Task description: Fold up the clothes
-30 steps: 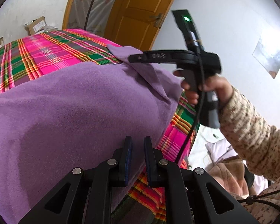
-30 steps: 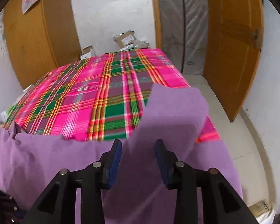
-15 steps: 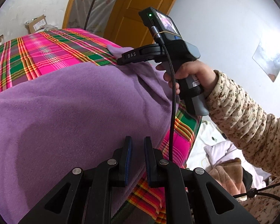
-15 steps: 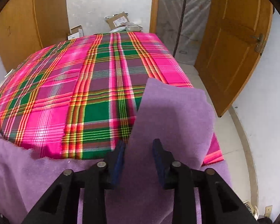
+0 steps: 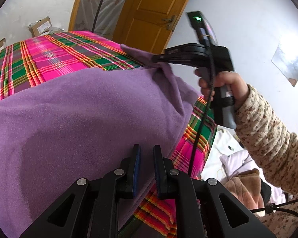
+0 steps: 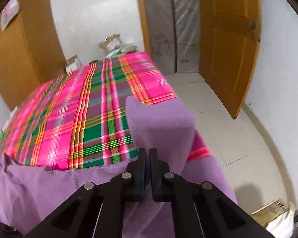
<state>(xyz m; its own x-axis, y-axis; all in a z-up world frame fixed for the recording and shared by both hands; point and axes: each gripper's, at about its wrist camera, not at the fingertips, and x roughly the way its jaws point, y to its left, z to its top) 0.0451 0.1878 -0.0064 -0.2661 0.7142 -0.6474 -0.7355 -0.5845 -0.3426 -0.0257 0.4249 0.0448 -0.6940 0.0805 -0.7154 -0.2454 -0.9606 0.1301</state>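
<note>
plaid bedspread point(image 5: 49, 59): pink-green, covers the bed | purple fleece garment point(image 5: 79, 109): draped across the bed's near end | left gripper point(image 5: 146, 170): fingers slightly apart over the fleece edge, pinching nothing I can see | right gripper point(image 6: 148, 170): pressed together on a raised purple flap | hand point(image 5: 224, 85): gripping the right handle

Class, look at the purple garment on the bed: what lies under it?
The purple garment lies on a pink-and-green plaid bedcover, which shows beyond its far edge and below its right edge. What the cloth covers cannot be seen.
</note>
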